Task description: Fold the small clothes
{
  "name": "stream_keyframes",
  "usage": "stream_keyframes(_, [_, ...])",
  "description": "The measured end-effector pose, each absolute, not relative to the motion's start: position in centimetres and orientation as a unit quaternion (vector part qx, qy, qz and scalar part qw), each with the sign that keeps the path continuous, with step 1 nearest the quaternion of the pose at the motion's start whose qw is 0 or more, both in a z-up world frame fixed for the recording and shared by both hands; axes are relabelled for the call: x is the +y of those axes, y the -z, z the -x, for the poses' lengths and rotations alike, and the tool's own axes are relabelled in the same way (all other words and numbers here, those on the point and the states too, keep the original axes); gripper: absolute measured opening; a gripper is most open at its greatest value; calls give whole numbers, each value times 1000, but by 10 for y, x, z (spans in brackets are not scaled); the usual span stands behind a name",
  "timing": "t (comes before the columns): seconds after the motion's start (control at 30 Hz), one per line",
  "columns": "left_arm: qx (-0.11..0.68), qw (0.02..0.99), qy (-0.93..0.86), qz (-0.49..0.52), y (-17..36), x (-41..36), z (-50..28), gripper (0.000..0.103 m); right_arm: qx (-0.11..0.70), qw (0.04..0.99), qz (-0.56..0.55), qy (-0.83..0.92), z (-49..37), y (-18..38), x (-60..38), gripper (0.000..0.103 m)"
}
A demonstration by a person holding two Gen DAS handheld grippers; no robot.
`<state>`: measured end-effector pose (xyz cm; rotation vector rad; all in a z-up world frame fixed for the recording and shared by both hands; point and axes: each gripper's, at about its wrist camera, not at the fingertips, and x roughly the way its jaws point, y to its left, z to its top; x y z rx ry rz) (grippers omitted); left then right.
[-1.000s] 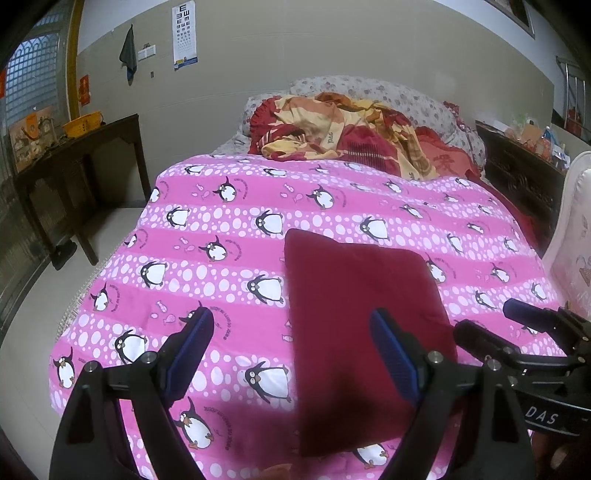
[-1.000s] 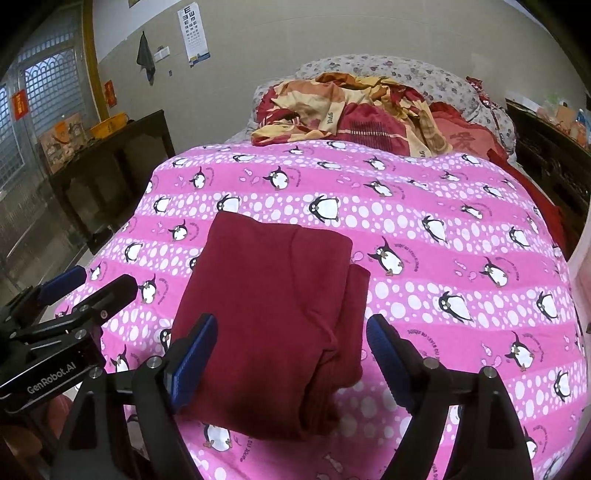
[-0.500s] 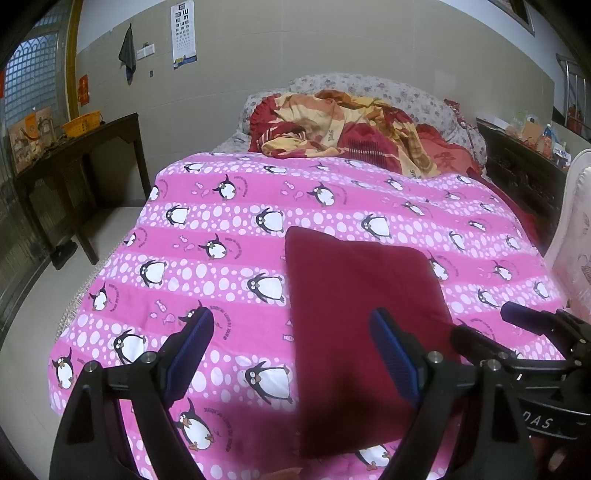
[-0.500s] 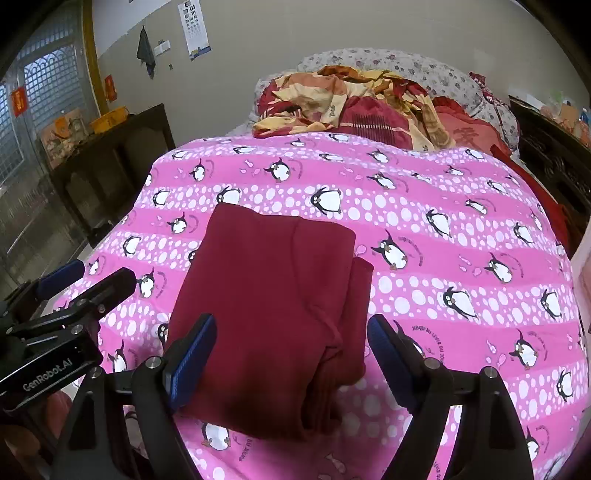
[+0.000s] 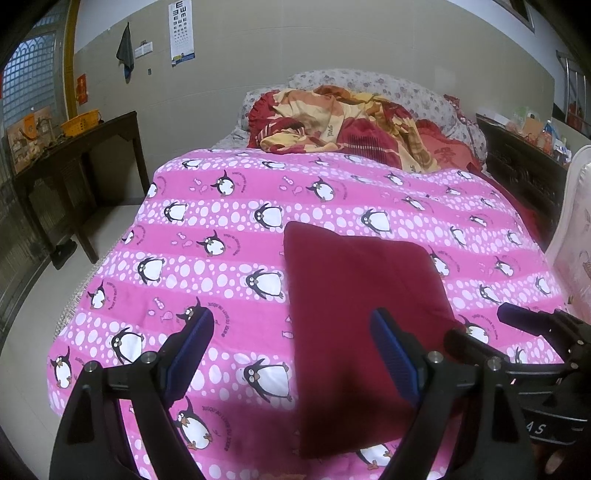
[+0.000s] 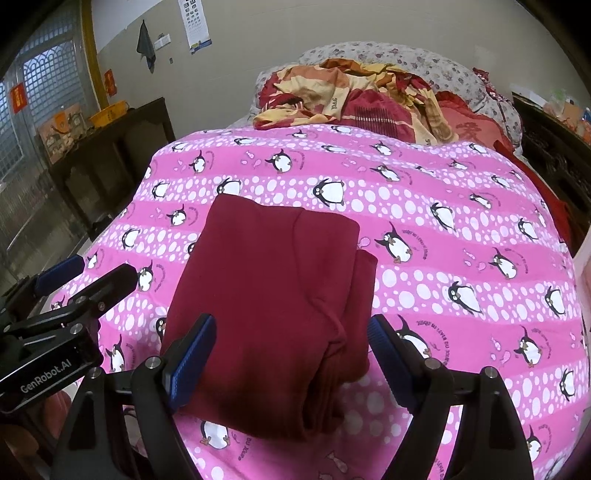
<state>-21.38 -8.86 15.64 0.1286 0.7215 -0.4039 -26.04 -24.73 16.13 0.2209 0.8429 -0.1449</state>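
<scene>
The dark red cloth garment (image 6: 273, 291) lies folded on the pink penguin-print quilt (image 6: 424, 206), grippers (image 5: 291, 354) (image 6: 291, 354) both gaping empty at six o'clock, folding seemingly finished.

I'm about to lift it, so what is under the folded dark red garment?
The folded dark red garment lies on the pink penguin blanket, which shows all around it. Whatever is directly beneath is covered.

"GenRobot.AI" on left gripper (image 6: 86, 275) body; big "E" tops wall eye chart (image 5: 181, 31).
</scene>
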Motion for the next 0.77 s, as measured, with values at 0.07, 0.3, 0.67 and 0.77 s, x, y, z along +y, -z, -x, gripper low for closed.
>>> stream_keyframes(0.07, [351, 913, 195, -64, -156, -89, 214, 86, 411, 903, -106, 69, 259, -160, -247, 88])
stream_keyframes(0.3, [358, 911, 196, -64, -150, -90, 211, 86, 416, 900, -111, 70, 258, -155, -250, 88])
stream_keyframes(0.67, [368, 906, 204, -54, -141, -89, 202, 86, 432, 893, -108, 68, 250, -143, -249, 88])
stream_keyframes(0.77, [380, 901, 202, -50, -133, -88, 195, 86, 438, 890, -110, 68, 248, -138, -252, 88])
